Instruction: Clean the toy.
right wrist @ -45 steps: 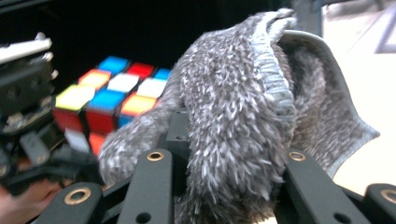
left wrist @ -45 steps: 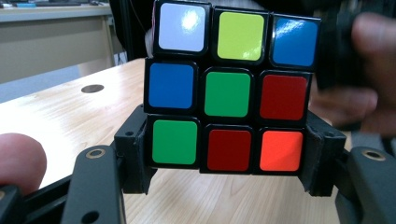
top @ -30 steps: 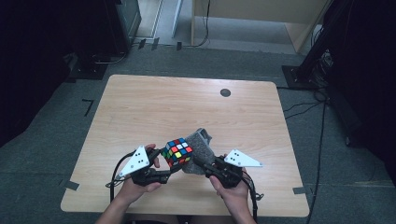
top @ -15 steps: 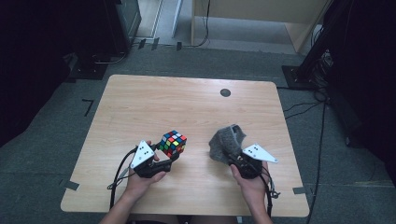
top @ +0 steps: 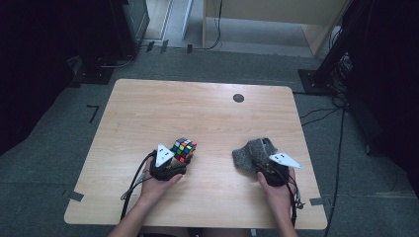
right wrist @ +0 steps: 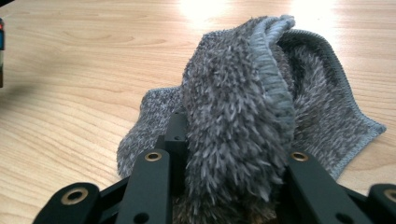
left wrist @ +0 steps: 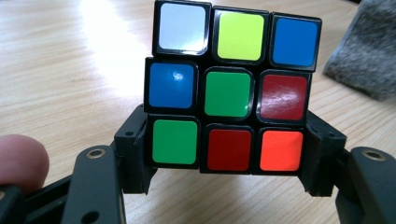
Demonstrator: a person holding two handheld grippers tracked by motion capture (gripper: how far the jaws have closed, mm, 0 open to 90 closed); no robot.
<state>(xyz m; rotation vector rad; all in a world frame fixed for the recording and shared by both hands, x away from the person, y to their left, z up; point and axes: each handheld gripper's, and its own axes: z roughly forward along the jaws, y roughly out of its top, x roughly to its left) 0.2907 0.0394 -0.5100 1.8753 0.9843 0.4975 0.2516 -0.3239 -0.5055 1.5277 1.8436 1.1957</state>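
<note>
glossy square-tiled cube (left wrist: 228,88), fuzzy grey cloth (right wrist: 243,107) (crumpled)

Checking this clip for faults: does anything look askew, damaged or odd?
Nothing looks damaged or spilled. The puzzle cube sits scrambled between the left tongs, gripped at its bottom row. The grey cloth is bunched in the right tongs, one corner draped on the table.

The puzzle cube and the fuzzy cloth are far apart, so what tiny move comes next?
Probably bring the grey cloth back toward the cube to wipe it. The left gripper clamps the cube's bottom row, the right gripper pinches the bunched cloth, and bare table separates them.
</note>
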